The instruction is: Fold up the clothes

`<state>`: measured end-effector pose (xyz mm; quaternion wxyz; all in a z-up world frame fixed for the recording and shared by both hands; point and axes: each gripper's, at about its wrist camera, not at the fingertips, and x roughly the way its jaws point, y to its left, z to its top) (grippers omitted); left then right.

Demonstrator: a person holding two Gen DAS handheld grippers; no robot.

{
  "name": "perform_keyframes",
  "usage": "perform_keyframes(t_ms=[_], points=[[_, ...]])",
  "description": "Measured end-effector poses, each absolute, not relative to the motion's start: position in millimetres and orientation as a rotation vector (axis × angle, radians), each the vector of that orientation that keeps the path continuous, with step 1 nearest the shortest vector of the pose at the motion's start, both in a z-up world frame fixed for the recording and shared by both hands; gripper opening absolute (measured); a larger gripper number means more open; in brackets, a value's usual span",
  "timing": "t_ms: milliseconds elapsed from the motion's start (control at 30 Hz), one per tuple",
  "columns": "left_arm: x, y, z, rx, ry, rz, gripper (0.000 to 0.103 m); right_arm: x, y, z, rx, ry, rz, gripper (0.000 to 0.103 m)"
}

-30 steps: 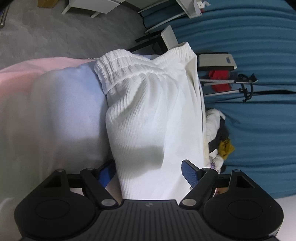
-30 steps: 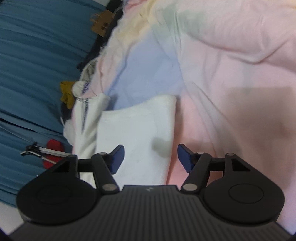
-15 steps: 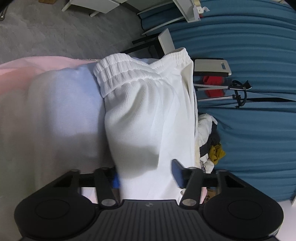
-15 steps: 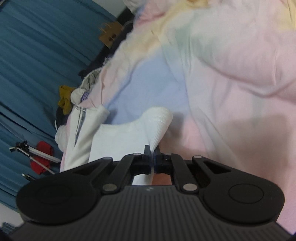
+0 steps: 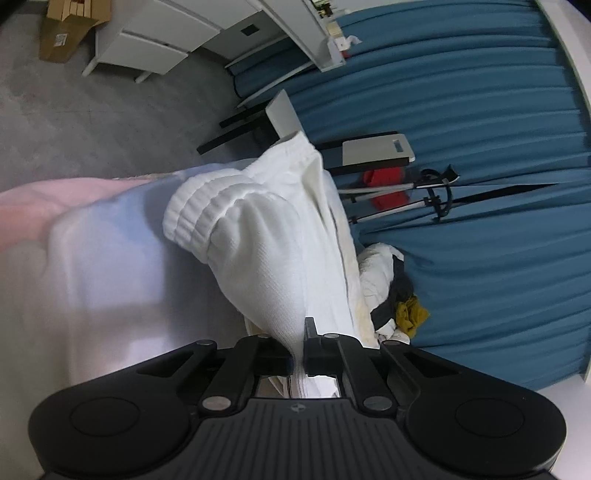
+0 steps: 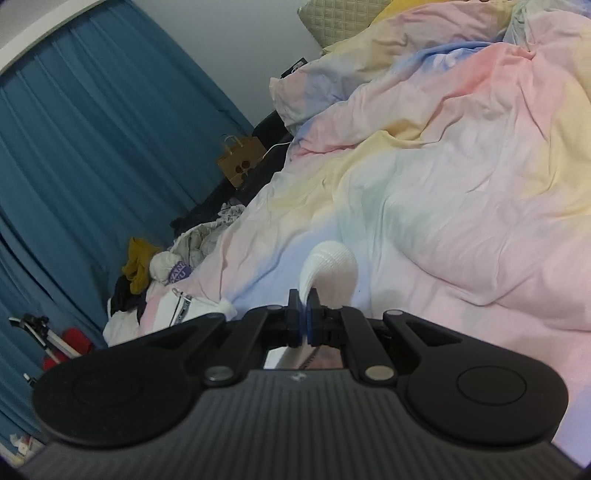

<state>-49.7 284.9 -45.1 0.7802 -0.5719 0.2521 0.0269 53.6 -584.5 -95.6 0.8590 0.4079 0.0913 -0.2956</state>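
Two hand-held grippers, one garment: the left hand-held gripper (image 5: 300,356) is clamped on the near end of a pair of white shorts (image 5: 273,236), the knit cloth bunched tight between its closed fingers, while the right hand-held gripper (image 6: 303,325) pinches another corner of the same shorts (image 6: 328,269), which bulges up above the fingers in a rounded fold. The shorts lie stretched along the edge of a bed (image 5: 92,266), their gathered elastic waistband (image 5: 207,206) at the far end in the left wrist view. One pastel duvet (image 6: 461,192) (pink, yellow and blue patches, heavily creased) covers the bed. One heap of other clothes (image 6: 159,266) sits at the bed's side, with a mustard piece, a white piece and dark pieces in it; how many garments it holds cannot be made out. Blue curtains (image 5: 480,129) fill the background in both views. One tripod (image 5: 406,192) leans in front of them with something red behind it. One cardboard box (image 5: 70,33) lies on the grey floor, cut off by the frame. One brown paper bag (image 6: 240,162) stands beyond the bed. The cloth between the two grips is hidden beneath the gripper bodies.
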Motion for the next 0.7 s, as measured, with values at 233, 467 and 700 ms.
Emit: perform_keyframes(t_ms=[233,467,700], points=[[-32.3,282.7,-6.0,-1.167,0.536,0.064,0.004,60.6,-588.6,-103.2,0.879,0.242,-0.612,0.005],[-2.3,281.9,19.8,-1.148,0.527,0.052,0.003,64.5,-584.0,-92.4,0.899,0.212,-0.607,0.005],[59.8,281.0,46.2,-1.156,0.509,0.04,0.003,108.6,-577.3,-45.9,0.843,0.162,-0.574,0.005]])
